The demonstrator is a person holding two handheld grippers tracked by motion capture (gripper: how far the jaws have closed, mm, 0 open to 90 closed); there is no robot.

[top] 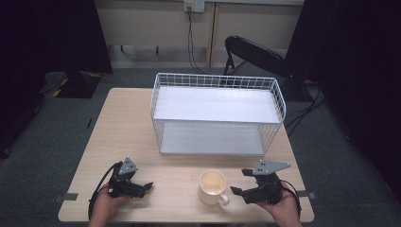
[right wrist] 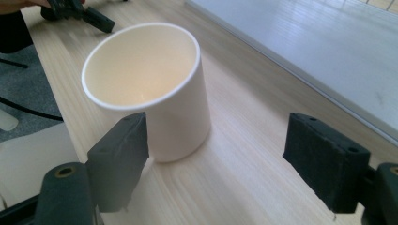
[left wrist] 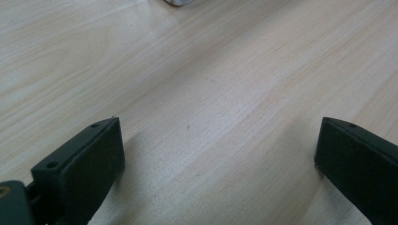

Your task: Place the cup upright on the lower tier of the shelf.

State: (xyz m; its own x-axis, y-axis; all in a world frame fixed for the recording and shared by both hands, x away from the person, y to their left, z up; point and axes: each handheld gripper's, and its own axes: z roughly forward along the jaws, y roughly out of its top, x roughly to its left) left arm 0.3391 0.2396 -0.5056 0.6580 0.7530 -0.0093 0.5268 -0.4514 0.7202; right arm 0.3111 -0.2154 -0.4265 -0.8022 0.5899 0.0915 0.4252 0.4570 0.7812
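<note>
Sitting closest to the front edge of the table (top: 142, 109) is the mug (top: 213, 185), so I'm starting there. It's standing upright, mouth facing up, empty inside, w/ its little handle (top: 223, 200) poking toward the person's side and a bit to the right. Up close in the right gripper view the mug (right wrist: 150, 89) is looking tall and cream-white, leaning a bit in the picture b/c the camera is tilted. Right gripper (top: 243, 182) is sitting just beside the mug, on the mug's right, and it's pointing at it from that side. Its jaws are standing wide apart, pinching nothing. One pad (right wrist: 119, 159) is showing in front of the mug's bottom wall, the other pad (right wrist: 326, 157) is out over bare wood, so the mug isn't between them yet; it's off toward the one pad's side. I think the grab is needing a small slide that way so the cup comes into the gap, or a turn to catch the handle. Left gripper (top: 144, 187) is resting farther off on the mug's left, w/ bare table between them, so the right hand is the nearer one. Left jaws are also spread wide over plain wood (left wrist: 211, 93), holding nothing. Behind the mug, well apart, the white wire basket (top: 217, 113) is standing w/ its open side facing the person, two flat shelves inside, both bare. Mug is in front of its right half.
</note>
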